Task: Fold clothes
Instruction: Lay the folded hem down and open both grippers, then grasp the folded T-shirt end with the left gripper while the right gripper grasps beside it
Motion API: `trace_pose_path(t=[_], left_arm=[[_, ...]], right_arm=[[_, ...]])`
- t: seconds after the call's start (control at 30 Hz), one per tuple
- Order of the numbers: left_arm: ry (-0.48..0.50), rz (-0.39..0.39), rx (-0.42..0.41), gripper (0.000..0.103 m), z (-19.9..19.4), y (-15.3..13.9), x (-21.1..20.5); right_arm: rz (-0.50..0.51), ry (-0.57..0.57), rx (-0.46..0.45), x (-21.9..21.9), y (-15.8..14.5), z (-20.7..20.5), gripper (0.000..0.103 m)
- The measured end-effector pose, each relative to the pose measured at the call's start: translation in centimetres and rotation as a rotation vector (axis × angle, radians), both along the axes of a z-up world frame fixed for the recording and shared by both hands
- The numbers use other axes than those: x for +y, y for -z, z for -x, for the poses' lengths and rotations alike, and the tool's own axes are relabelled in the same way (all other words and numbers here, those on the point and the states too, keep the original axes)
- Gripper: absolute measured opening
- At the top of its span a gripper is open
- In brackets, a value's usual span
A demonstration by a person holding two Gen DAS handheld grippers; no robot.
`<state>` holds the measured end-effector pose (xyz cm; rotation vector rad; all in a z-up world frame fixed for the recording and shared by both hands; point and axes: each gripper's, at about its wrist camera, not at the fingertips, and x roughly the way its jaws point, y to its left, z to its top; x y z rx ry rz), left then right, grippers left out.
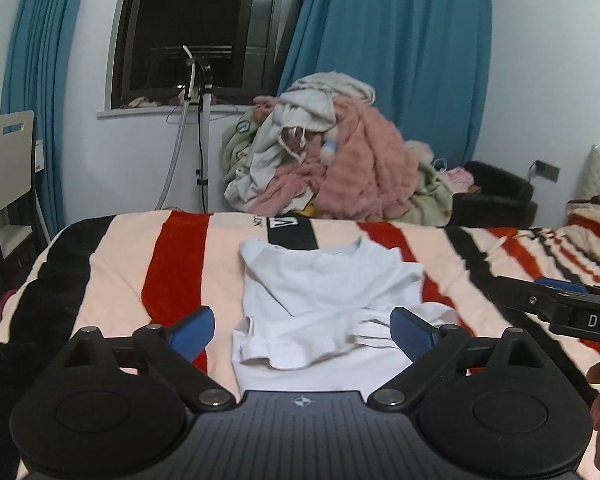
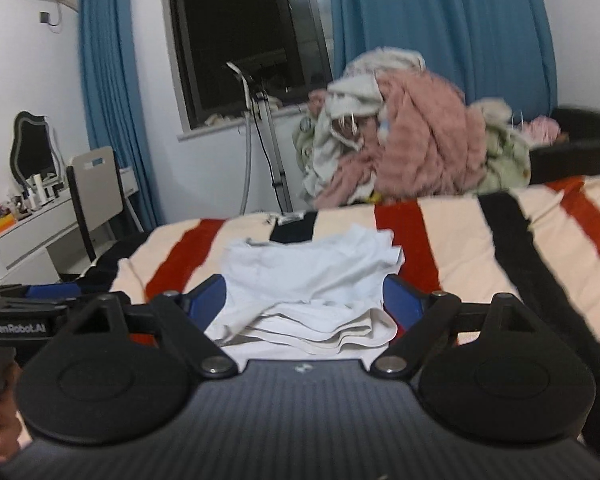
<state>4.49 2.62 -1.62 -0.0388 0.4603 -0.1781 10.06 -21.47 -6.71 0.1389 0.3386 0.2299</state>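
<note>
A white T-shirt lies partly folded on the striped blanket, sleeves turned in and the lower hem bunched toward me. My left gripper is open, its blue-padded fingers spread either side of the bunched hem, holding nothing. In the right wrist view the same shirt lies ahead, and my right gripper is open with its fingers straddling the near folded edge. The right gripper also shows at the right edge of the left wrist view.
A heap of pink, white and green laundry sits beyond the bed's far edge under blue curtains. A chair and desk stand at left. A dark armchair stands at right.
</note>
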Motion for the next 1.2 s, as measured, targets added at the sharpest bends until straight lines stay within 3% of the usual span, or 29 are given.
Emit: trace_pose_path(t=[0.3, 0.53, 0.87, 1.0, 1.2], left_arm=[[0.031, 0.008, -0.049, 0.096, 6.6, -1.0, 0.1], [0.041, 0.026, -0.010, 0.096, 6.5, -0.1, -0.5], [0.036, 0.002, 0.036, 0.096, 5.6, 1.4, -0.9], [0.052, 0.071, 0.124, 0.096, 4.7, 2.2, -0.4], [0.015, 0.217, 0.400, 0.093, 2.0, 5.6, 1.6]], right_arm=[[-0.023, 0.009, -0.041, 0.3, -0.5, 7.0, 0.087], [0.001, 0.051, -0.099, 0.2, -0.8, 8.0, 0.087], [-0.014, 0.067, -0.072, -0.2, -0.4, 7.7, 0.087], [-0.018, 0.076, -0.052, -0.2, -0.2, 7.5, 0.087], [-0.046, 0.110, 0.048, -0.7, 0.9, 6.4, 0.087]])
